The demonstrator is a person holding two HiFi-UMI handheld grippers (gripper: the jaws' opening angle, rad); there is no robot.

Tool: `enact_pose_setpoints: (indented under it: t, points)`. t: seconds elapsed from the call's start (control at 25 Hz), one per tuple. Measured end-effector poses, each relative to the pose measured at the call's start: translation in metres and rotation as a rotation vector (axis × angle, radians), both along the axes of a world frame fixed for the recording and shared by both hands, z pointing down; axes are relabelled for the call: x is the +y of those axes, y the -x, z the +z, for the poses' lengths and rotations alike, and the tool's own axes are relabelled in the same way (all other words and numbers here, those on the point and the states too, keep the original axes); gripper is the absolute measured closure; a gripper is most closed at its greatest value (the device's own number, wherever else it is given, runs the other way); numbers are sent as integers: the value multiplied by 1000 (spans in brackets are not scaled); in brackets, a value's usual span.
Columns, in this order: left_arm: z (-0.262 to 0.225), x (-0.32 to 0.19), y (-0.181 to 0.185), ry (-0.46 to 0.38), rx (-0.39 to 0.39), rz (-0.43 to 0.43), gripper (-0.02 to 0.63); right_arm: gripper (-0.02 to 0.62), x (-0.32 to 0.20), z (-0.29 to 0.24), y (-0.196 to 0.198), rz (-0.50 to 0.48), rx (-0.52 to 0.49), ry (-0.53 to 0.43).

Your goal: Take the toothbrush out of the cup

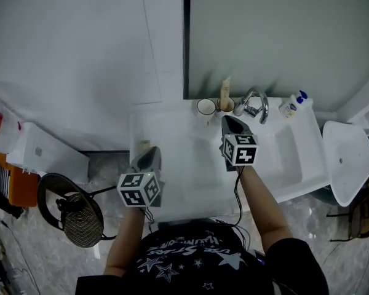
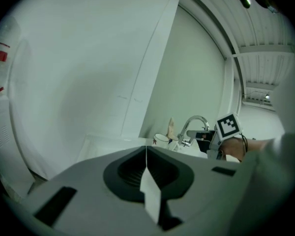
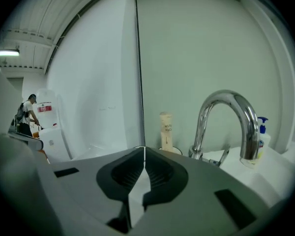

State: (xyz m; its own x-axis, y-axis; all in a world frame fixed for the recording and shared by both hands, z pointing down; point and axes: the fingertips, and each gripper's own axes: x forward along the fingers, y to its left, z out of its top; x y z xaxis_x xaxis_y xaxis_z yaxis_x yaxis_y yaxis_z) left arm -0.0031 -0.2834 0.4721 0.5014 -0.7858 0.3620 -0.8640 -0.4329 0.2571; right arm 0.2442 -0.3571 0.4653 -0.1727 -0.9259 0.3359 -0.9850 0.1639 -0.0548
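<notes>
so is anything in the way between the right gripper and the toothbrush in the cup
Nothing visible is. The right gripper, jaws shut, points at the toothbrush standing in its cup, with only open space between them. The faucet stands off to the right and the other cup to the left, both clear of that line.

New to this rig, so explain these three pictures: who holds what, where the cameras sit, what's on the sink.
No robot: a person holds a two-jaw gripper in each hand. The head view looks down from the person's head onto a white sink. The other two cameras ride on the grippers, looking along their jaws. The left gripper and the right gripper are both shut, holding nothing. Behind the basin stand a white cup, a second cup with a tall pale item in it, a faucet and a pump bottle.
</notes>
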Motion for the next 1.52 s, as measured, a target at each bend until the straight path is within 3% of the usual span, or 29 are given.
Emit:
enact_pose_setpoints:
  t: [0.32,0.44,0.96,1.16,1.52]
  points:
    - [-6,-27,-13,-13,-14,-29,587,575,-47,7,-27,31,28,-20]
    - [-4,-35,-19,-8,-25,-30,586,512,-62,13,-32,32,22,-9]
    - [10,-54,-29,14,-59,-31,588,511,-106,29,-48,57,70,3]
    - [4,-53,-34,-15,-13,7,587,511,-113,33,-48,53,81,3]
    - [10,-53,-32,9,-35,2,586,518,-118,34,-48,41,90,-7]
